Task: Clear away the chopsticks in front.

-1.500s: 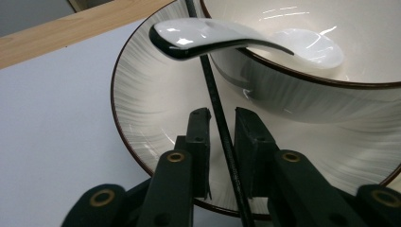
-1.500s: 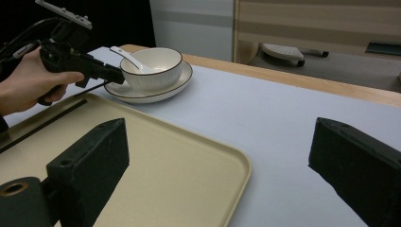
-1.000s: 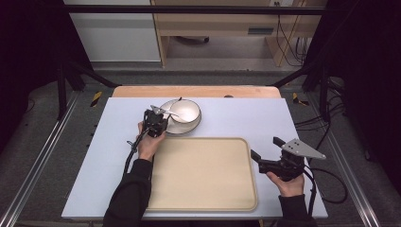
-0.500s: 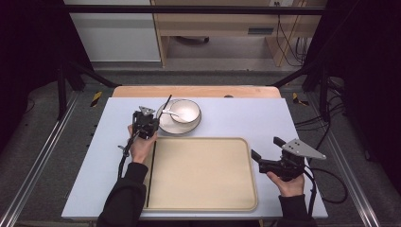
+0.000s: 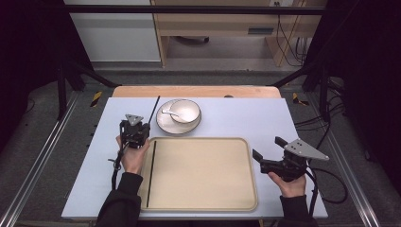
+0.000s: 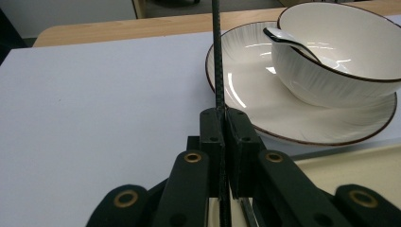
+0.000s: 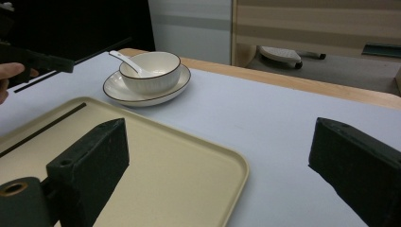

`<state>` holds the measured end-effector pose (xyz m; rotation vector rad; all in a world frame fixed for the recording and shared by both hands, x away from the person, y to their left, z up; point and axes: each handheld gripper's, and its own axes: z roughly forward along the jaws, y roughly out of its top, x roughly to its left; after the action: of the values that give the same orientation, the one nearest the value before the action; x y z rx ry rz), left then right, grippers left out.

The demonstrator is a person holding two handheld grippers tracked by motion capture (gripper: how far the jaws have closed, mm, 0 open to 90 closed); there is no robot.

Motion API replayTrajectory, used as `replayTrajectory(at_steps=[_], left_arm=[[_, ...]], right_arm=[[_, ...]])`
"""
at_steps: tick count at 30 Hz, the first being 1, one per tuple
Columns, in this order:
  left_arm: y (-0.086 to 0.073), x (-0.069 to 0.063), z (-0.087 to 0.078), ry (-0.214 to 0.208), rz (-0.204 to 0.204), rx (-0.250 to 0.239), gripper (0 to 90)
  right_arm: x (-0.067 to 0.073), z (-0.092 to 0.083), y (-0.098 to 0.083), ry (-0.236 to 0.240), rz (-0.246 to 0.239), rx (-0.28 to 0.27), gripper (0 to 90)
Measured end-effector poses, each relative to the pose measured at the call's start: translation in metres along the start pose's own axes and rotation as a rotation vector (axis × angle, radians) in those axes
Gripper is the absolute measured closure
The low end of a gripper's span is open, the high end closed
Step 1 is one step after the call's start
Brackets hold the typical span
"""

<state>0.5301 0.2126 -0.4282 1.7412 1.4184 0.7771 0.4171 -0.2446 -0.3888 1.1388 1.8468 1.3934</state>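
Gripping a thin black chopstick [image 5: 154, 109], the left gripper [image 5: 134, 135] sits left of centre in the high view, jaws pressed tight on the stick, whose tip slants up toward the plate [image 5: 166, 125]. A second chopstick [image 5: 151, 175] lies along the left inner rim of the beige tray [image 5: 203, 203], which takes up the lower middle. Bare white table [image 5: 246, 118] stretches to the upper right, and a wide strip lies open at the left edge. At the lower right, the right gripper [image 5: 268, 152] hovers just off the tray's right rim, jaws spread wide and holding nothing. The left gripper view brings close the bowl [image 6: 340, 61] on its plate with a spoon [image 6: 288, 40] inside, and the stick's woven texture.
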Motion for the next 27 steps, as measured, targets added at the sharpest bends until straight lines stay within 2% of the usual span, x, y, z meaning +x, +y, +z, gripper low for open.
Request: replayTrajectory(at_steps=[5,6,7,8,9,10,11,13,15,20,27], left_arm=[[-0.009,-0.001,-0.023,0.022,-0.041,-0.042,85.1],[-0.012,-0.002,-0.029,0.019,-0.063,-0.054,85.1],[-0.013,-0.002,-0.032,0.019,-0.066,-0.06,85.1],[-0.015,-0.004,-0.036,0.038,-0.057,-0.063,85.1],[-0.016,-0.005,-0.04,0.043,-0.066,-0.07,85.1],[-0.019,-0.005,-0.046,0.034,-0.093,-0.081,85.1],[-0.021,-0.005,-0.049,0.04,-0.103,-0.089,85.1],[-0.025,-0.008,-0.057,0.055,-0.087,-0.103,85.1],[-0.029,-0.01,-0.062,0.051,-0.089,-0.118,85.2],[-0.045,-0.014,-0.078,0.013,-0.136,-0.155,85.1],[-0.063,-0.021,-0.096,0.004,-0.163,-0.183,85.2]], right_arm=[[0.0,0.0,0.0,0.003,-0.004,0.0,5.8],[0.001,0.0,0.0,0.005,-0.002,0.001,5.8],[0.001,0.0,0.0,0.003,-0.005,0.001,5.8],[0.001,0.0,0.0,0.003,-0.007,-0.001,5.8],[0.001,-0.001,0.001,0.008,-0.003,-0.003,5.8],[0.001,-0.001,0.001,0.008,-0.008,-0.006,5.8],[0.002,-0.002,0.001,0.007,-0.006,-0.005,5.8],[0.002,-0.003,0.002,0.008,-0.009,-0.013,5.8],[0.003,-0.004,0.002,0.009,-0.008,-0.014,5.8],[0.003,-0.003,0.002,0.005,-0.011,-0.011,5.8],[0.004,-0.003,0.002,0.005,-0.014,-0.011,5.8]])
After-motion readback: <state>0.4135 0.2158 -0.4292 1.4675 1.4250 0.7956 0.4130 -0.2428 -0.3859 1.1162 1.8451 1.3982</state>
